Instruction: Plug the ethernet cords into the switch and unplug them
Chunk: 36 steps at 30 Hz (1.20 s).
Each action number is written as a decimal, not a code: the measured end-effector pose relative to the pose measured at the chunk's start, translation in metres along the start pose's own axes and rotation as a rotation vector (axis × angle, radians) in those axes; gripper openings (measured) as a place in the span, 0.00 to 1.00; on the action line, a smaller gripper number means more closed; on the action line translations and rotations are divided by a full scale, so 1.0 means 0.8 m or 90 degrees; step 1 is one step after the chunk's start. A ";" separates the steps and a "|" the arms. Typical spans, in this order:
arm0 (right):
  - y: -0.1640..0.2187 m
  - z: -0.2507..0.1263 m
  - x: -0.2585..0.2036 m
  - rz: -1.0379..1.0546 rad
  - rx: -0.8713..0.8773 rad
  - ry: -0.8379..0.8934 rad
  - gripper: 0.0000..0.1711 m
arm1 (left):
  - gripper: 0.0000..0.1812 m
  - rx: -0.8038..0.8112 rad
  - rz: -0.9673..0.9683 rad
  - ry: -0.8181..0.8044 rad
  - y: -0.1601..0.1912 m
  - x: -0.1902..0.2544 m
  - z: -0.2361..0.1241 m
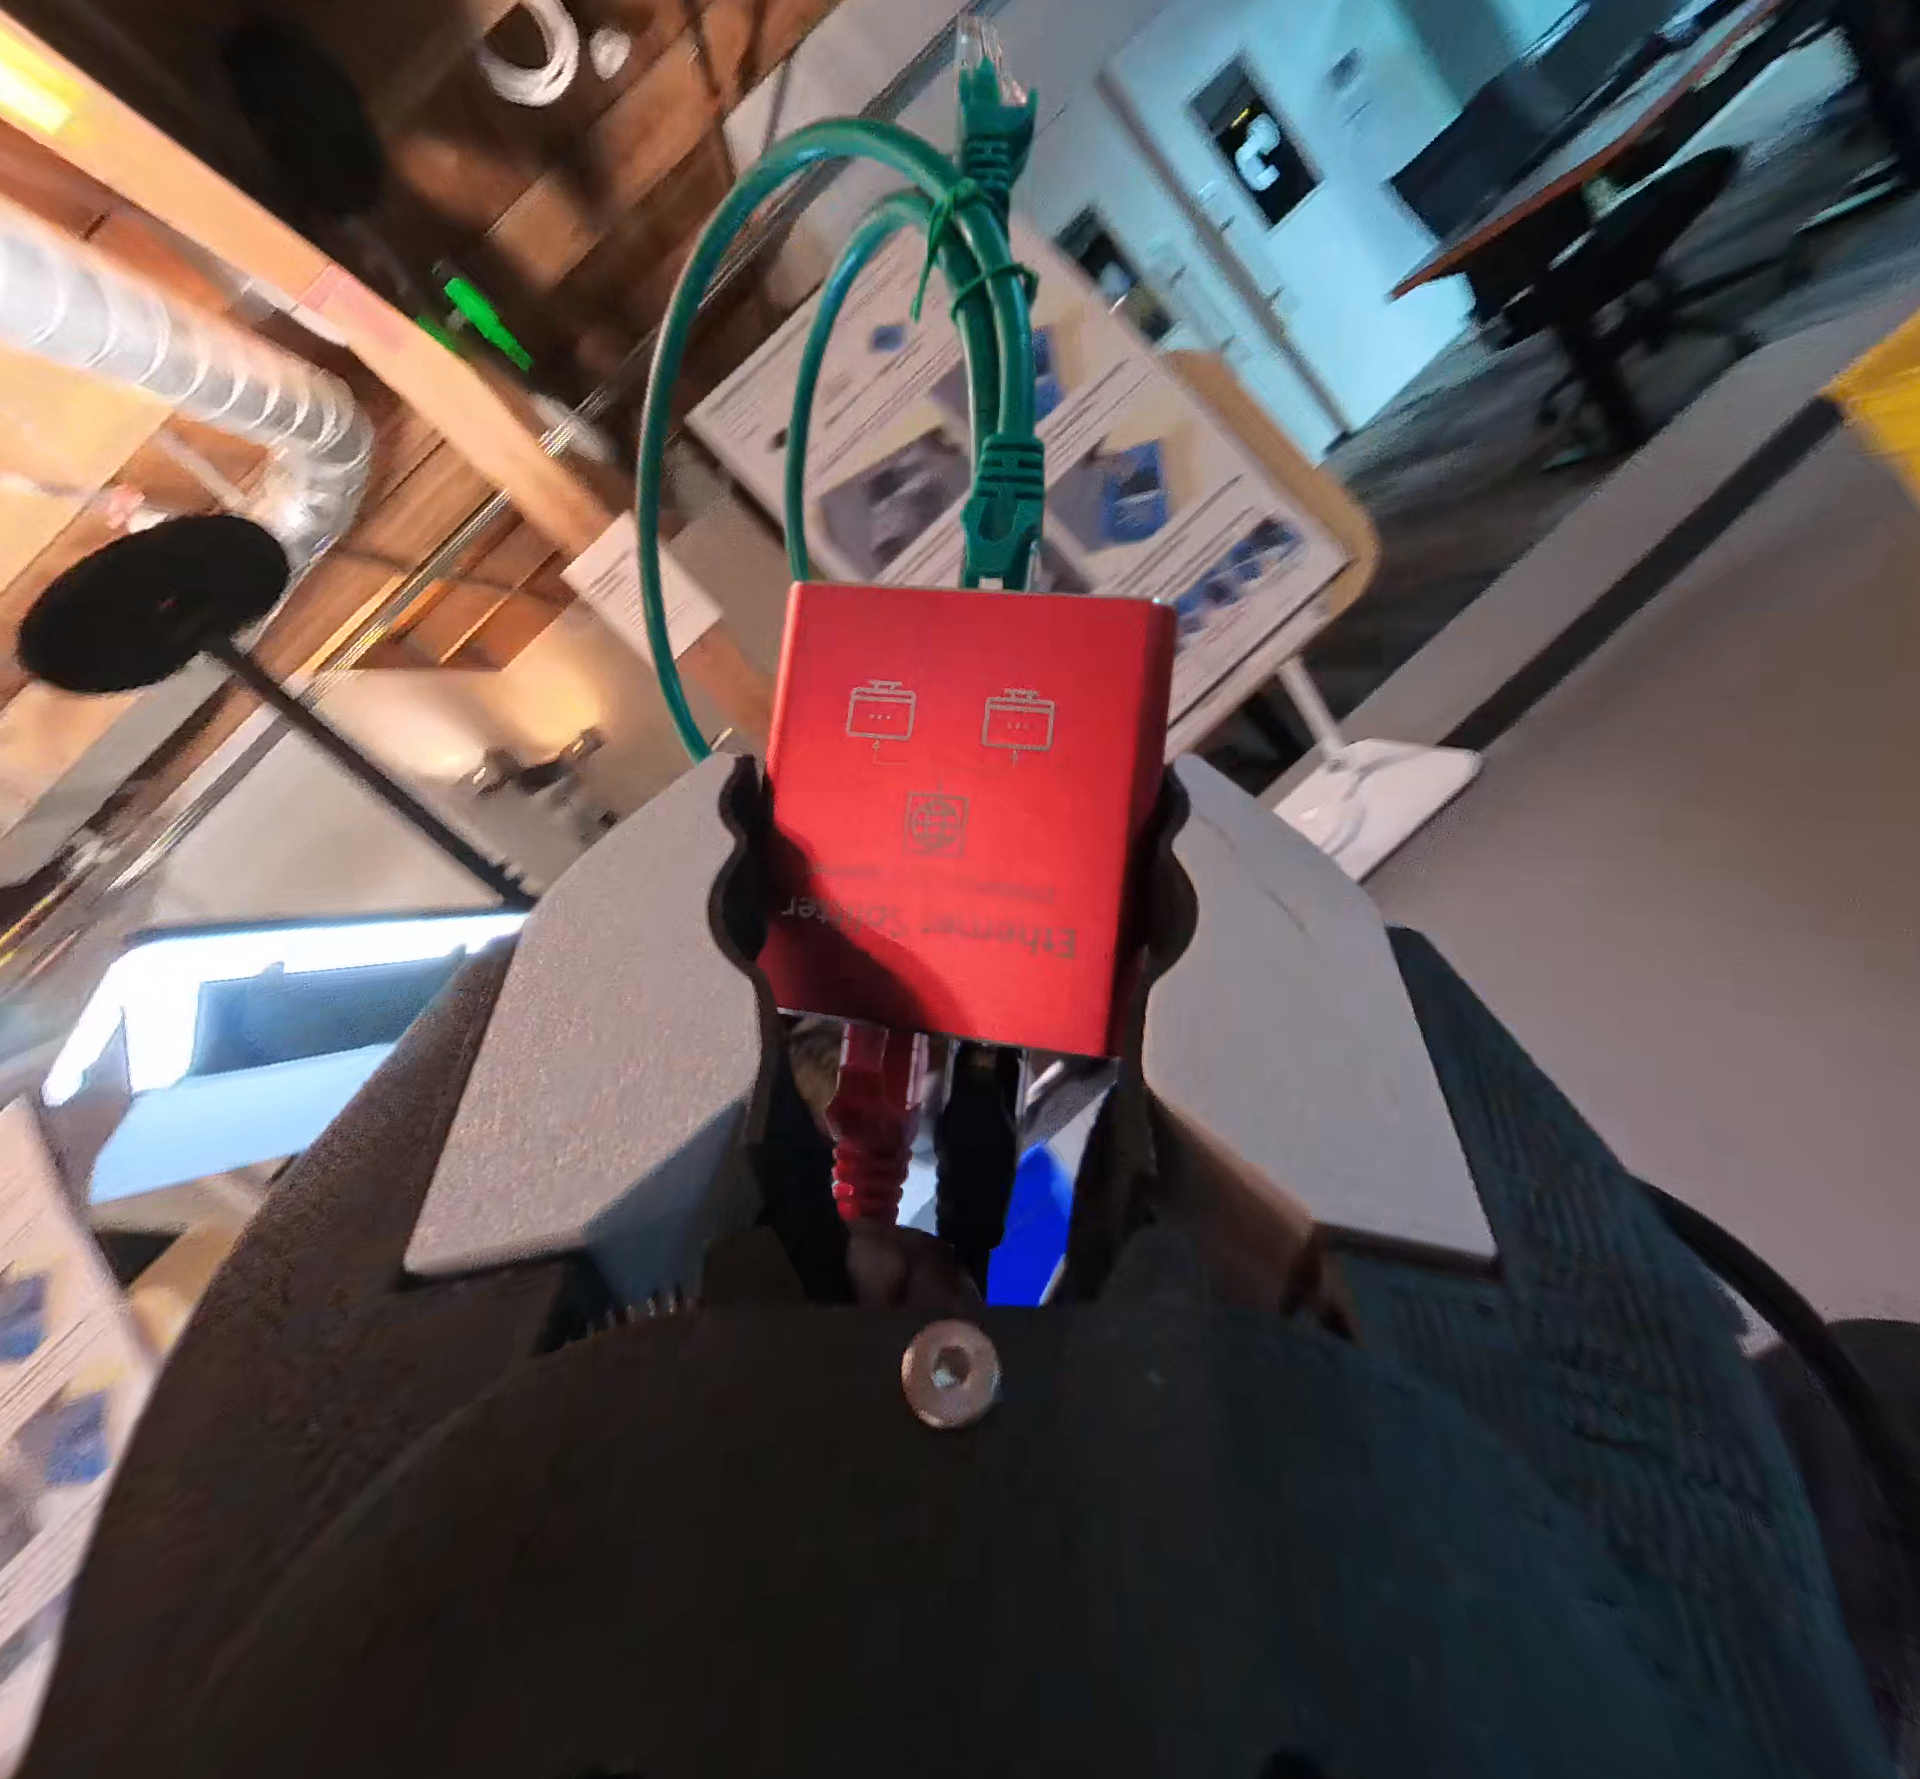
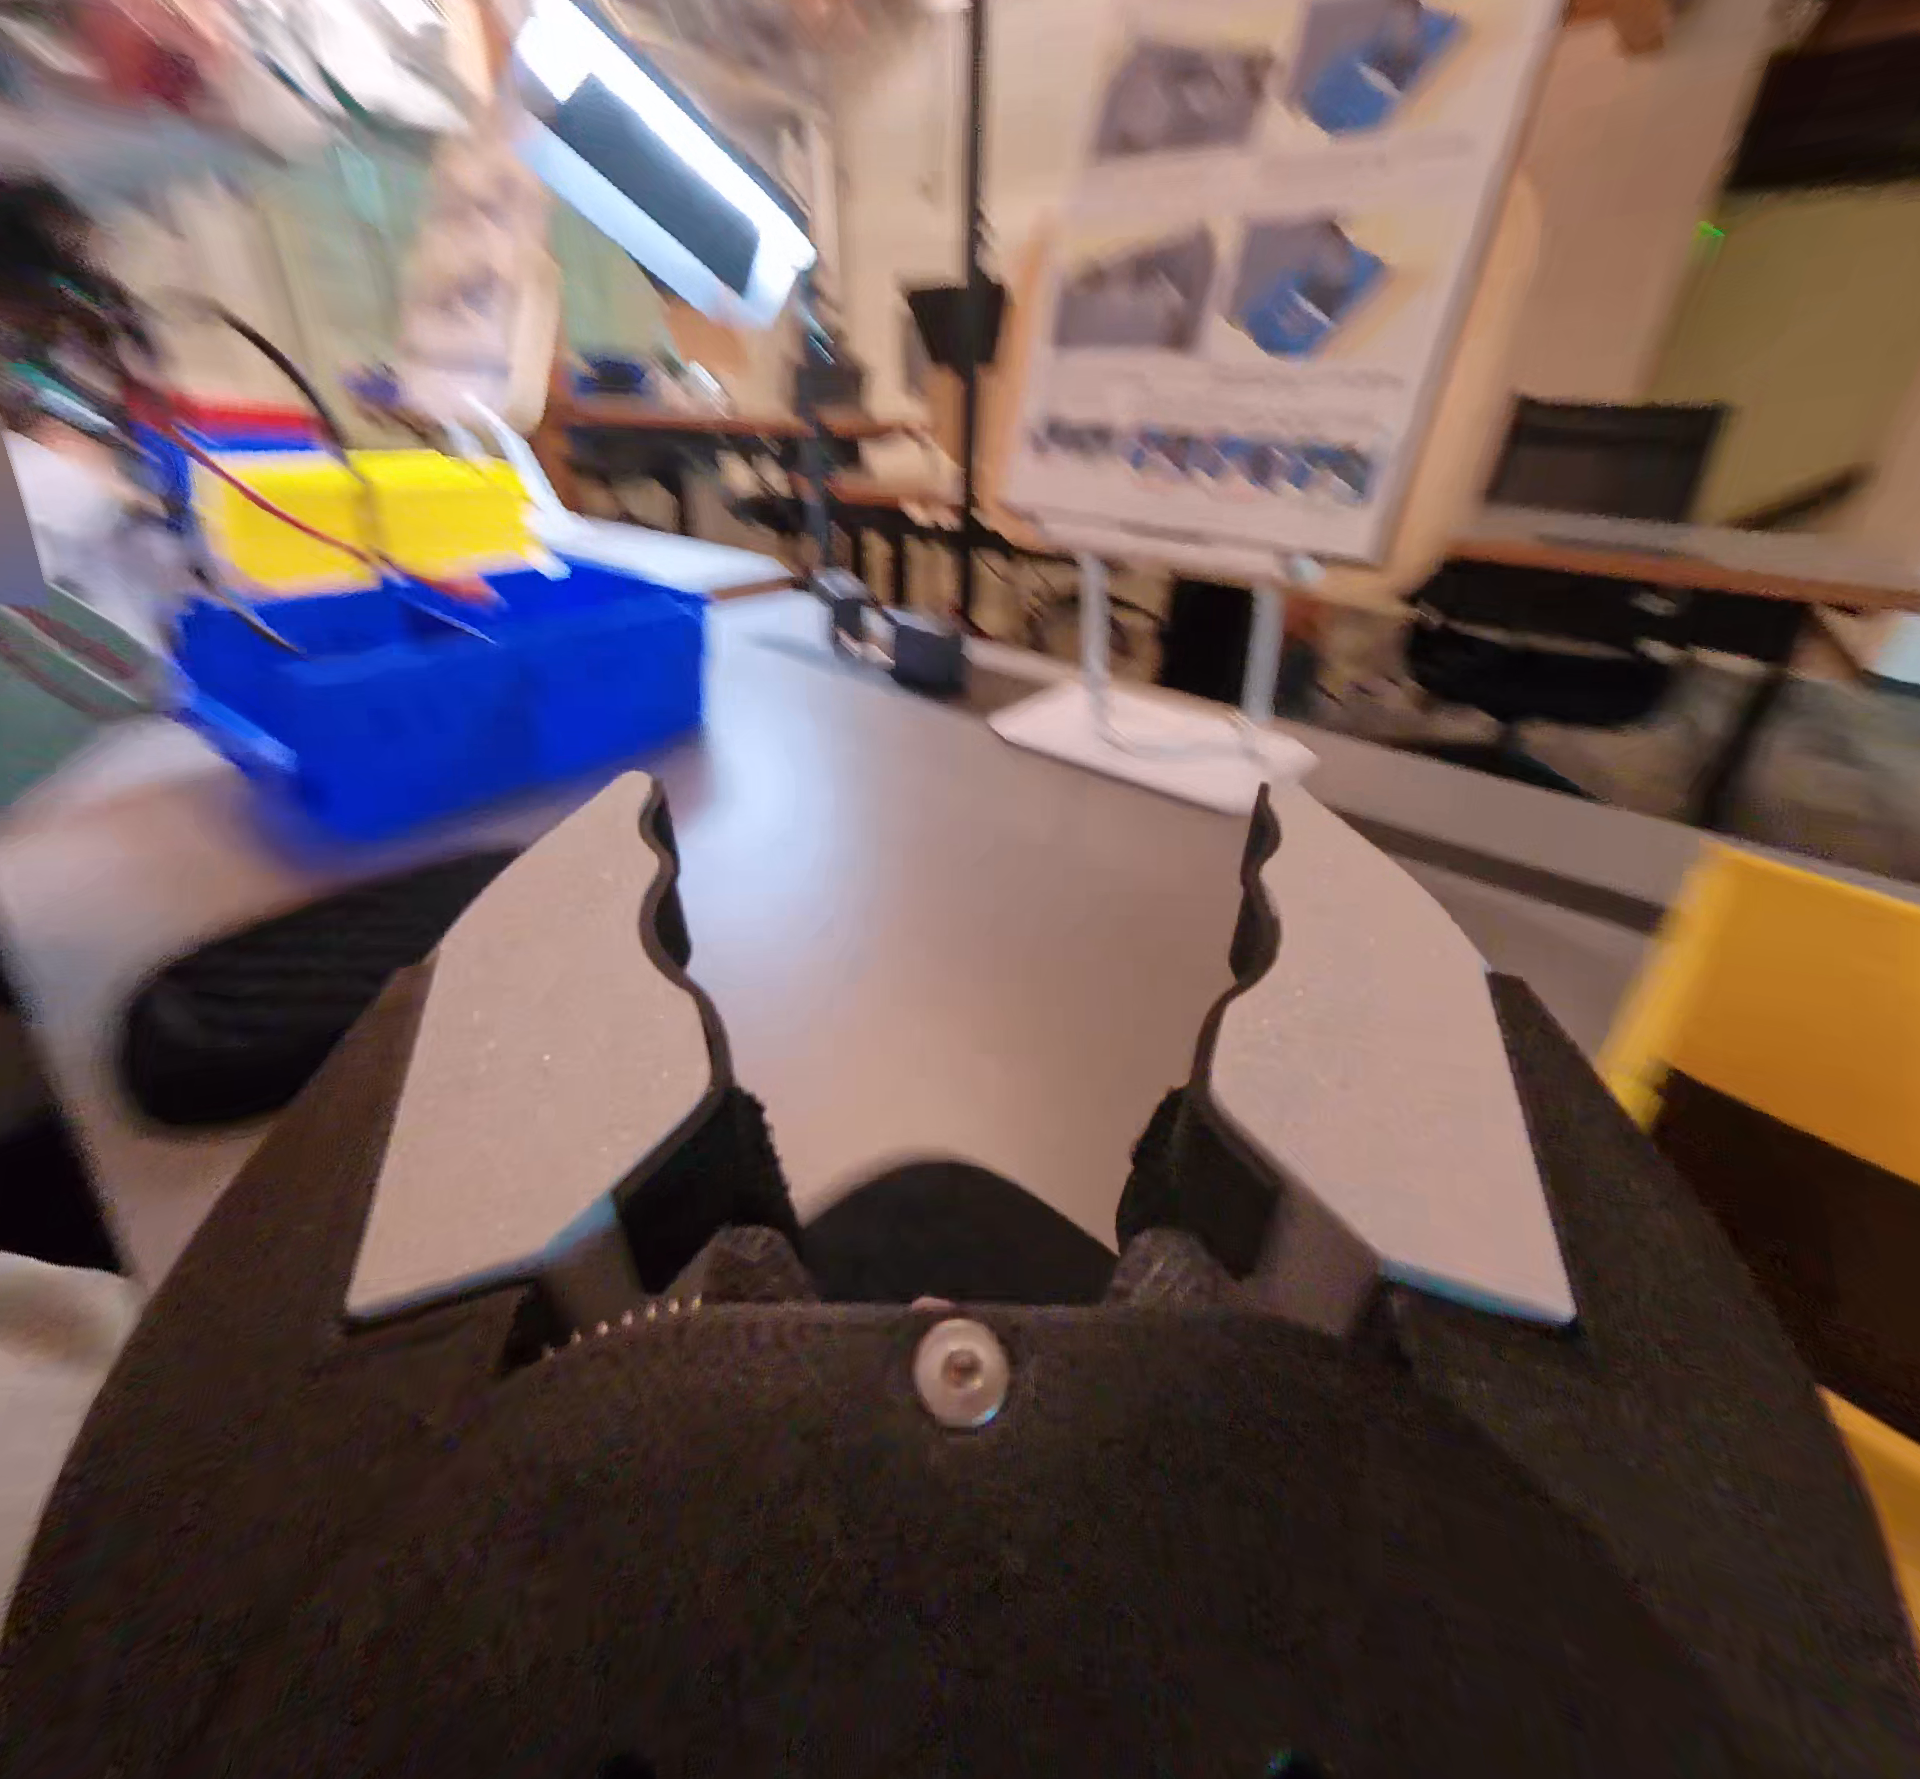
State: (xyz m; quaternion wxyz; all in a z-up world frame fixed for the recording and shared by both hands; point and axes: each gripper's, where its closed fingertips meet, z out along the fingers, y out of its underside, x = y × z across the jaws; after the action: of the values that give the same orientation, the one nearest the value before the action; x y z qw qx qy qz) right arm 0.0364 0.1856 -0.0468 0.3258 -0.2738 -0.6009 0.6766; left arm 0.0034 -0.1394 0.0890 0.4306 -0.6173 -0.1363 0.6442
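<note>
A grey table (image 2: 935, 898) runs ahead in the right wrist view, carrying a blue bin (image 2: 447, 690) with yellow bins (image 2: 364, 514) behind it at the left, a poster board (image 2: 1268, 202) on a white stand at the far edge, and a yellow container (image 2: 1787, 1023) at the right; the room beyond is blurred, with desks and a wooden ceiling. The right hand-held gripper (image 2: 956, 815) is spread wide over the bare tabletop with nothing between its fingers. The left hand-held gripper (image 1: 951, 794) pinches a red switch (image 1: 966, 794) by its two sides, lifted off the table and tilted towards the ceiling. A green ethernet cord (image 1: 727, 358), looped and tied with twist ties, has one plug seated in the switch's far face and the other plug (image 1: 987, 98) free above. A red plug (image 1: 873, 1116) and a black plug (image 1: 977, 1137) sit in the near face.
</note>
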 end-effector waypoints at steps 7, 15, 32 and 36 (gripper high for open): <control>-0.037 0.052 -0.136 0.163 0.105 -0.274 0.55 | 0.40 0.090 0.012 0.173 -0.035 0.172 0.014; 0.000 0.100 -0.175 0.317 0.034 -0.334 0.38 | 0.40 0.121 0.095 0.286 -0.037 0.286 0.009; -0.019 0.078 -0.119 0.377 0.249 -0.289 0.16 | 0.38 0.122 -0.661 0.529 -0.054 0.303 -0.047; -0.011 0.087 -0.149 0.410 0.191 -0.351 0.16 | 0.39 0.155 -0.702 0.536 -0.052 0.320 -0.036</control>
State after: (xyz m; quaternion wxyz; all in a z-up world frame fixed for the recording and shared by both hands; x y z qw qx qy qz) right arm 0.0605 0.0501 -0.0320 -0.0373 -0.2061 -0.4445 0.8709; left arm 0.0796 0.0605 -0.0610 0.7765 -0.6025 -0.1780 0.0488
